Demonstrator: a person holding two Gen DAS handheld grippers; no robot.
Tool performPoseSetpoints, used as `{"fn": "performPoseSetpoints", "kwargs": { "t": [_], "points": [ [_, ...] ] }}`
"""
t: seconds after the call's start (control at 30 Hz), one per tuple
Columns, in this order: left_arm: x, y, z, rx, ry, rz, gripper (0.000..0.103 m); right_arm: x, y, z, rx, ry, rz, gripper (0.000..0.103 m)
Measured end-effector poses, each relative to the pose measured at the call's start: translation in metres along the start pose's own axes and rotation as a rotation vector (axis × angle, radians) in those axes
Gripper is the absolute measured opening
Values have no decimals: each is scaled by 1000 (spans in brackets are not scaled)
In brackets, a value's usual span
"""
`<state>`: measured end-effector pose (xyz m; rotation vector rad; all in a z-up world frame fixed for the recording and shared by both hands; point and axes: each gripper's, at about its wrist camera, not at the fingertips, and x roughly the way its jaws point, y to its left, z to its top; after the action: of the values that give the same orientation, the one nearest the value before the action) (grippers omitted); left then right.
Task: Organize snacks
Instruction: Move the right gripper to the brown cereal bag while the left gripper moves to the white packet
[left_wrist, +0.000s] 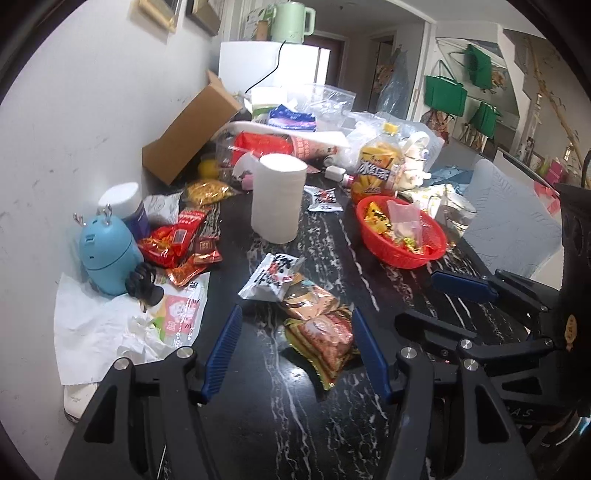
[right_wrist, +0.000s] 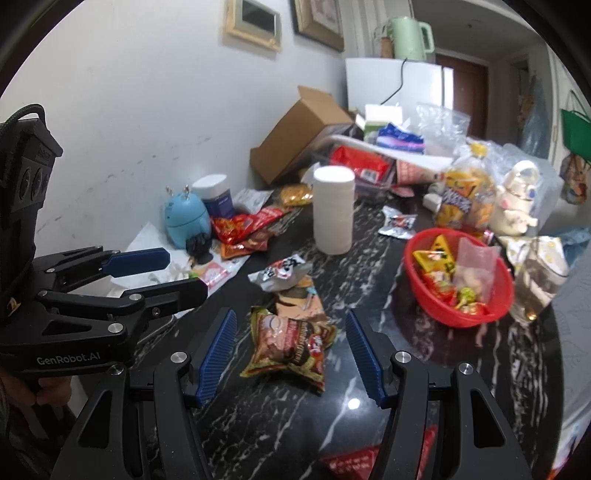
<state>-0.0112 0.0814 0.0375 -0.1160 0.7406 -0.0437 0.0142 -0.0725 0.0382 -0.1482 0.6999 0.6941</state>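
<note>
Left gripper (left_wrist: 295, 350) and right gripper (right_wrist: 290, 354): jaws spread, nothing gripped — both hover above the black marble table (right_wrist: 369, 387). A brown-red snack packet (right_wrist: 288, 347) lies flat between the right gripper's pads, untouched. Just beyond it lies a white packet (right_wrist: 280, 275). Farther right — a red basket (right_wrist: 491, 310) holding snacks. A white roll (right_wrist: 333, 210) stands behind.
</note>
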Motion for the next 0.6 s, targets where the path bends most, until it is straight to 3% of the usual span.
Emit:
{"fn": "performPoseSetpoints", "kwargs": {
  "t": [0.2, 0.47, 0.6],
  "points": [
    [25, 18, 7, -18, 37, 9, 61, 27, -7, 8, 7, 45, 9, 62],
    [55, 28, 18, -25, 62, -43, 61, 64, -23, 16, 24, 107, 18, 62],
    [78, 34, 25, -31, 111, -84, 61, 75, -28, 17, 31, 129, 31, 62]
  ]
}}
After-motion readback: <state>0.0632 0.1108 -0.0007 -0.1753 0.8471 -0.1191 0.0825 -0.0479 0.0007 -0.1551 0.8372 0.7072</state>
